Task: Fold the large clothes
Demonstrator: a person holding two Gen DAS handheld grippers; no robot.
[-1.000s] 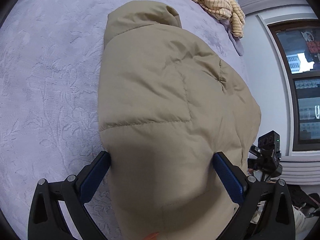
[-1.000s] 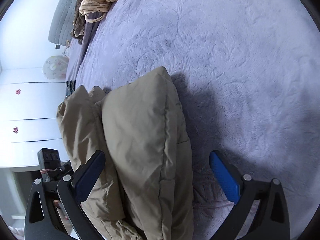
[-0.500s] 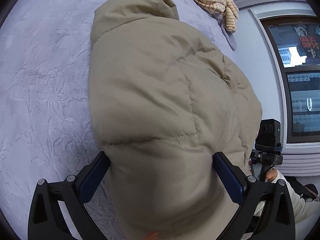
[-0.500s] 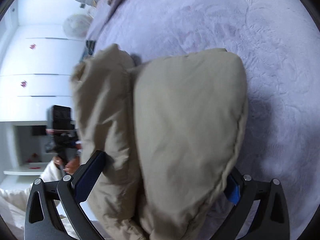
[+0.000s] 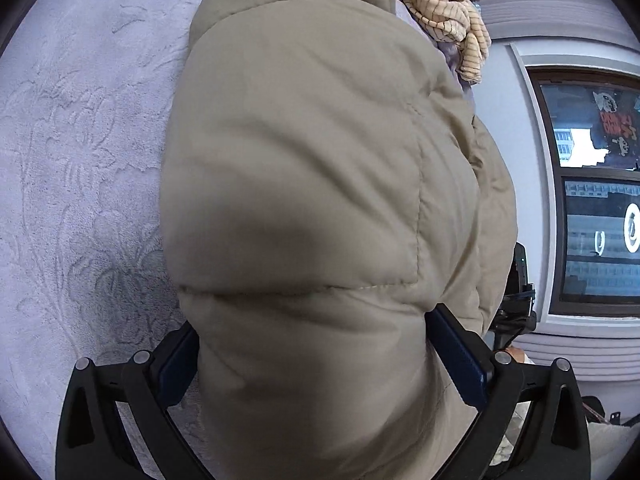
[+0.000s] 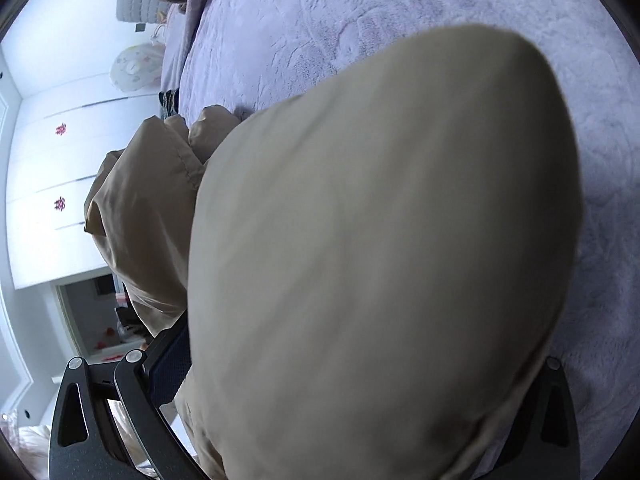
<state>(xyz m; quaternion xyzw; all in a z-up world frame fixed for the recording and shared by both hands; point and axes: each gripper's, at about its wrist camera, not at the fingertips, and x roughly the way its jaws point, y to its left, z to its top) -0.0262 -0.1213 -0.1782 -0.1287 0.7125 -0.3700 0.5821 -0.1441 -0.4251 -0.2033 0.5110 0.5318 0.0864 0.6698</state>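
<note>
On the bed, bedspread: lilac plush bedspread [image 5: 80,200] with an embossed floral pattern, filling the left of the left wrist view and the top and right of the right wrist view [image 6: 440,4].
Task garment: beige padded jacket [image 5: 312,184], bunched into a thick bundle over the bedspread; whether it rests on the cover or is raised clear of it cannot be told. It fills the centre of both views [image 6: 380,240]. Stitched quilting seams cross its upper panel in the left wrist view.
Second layer: in the right wrist view a further fold of the same jacket hangs to the left of the main bulge, past the edge of the bed.
Wardrobe: white panelled doors [image 6: 52,184] with small red emblems, beyond the bed edge in the right wrist view.
Window: dark-framed window [image 5: 592,184] at the right of the left wrist view.
Striped garment: cream cloth with dark stripes [image 5: 448,8], heaped at the far end of the bed, just behind the jacket's top edge.
Left gripper [image 5: 316,360]: jaws spread wide, the jacket bulging between the blue pads [image 5: 456,356] and touching both.
Right gripper [image 6: 360,368]: jaws spread wide; jacket fills the gap; left pad [image 6: 168,364] visible against the fabric, right pad hidden by it.
</note>
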